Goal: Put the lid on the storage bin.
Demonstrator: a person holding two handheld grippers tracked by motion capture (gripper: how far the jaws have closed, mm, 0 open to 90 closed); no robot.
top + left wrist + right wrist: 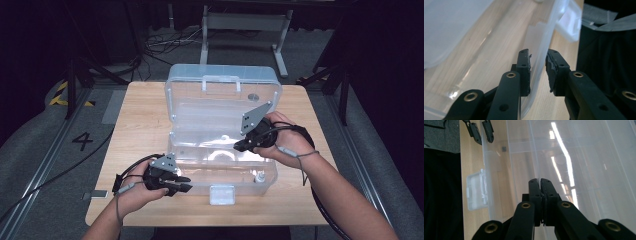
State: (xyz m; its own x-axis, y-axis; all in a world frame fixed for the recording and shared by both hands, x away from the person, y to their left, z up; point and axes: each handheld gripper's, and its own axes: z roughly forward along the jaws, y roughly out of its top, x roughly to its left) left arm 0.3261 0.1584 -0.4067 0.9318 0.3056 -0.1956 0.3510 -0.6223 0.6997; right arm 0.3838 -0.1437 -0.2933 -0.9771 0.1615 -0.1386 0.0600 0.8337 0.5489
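Now the clear plastic box [222,125] stands open in the middle of the wooden table [140,125], its lid raised at the far side. The left gripper [538,67] has its jaws parted around the box's front wall — not clamped. The right gripper [540,185] is pressed closed on a thin inner wall.

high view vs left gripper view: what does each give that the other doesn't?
High view alone: the open lid standing up at the back, its handle, and the right gripper reaching into the clear box. Left gripper view alone: the left gripper straddling the box's front wall, one jaw inside and one outside, with a gap on the outer side. Both: the box, its front latch and the wooden table.
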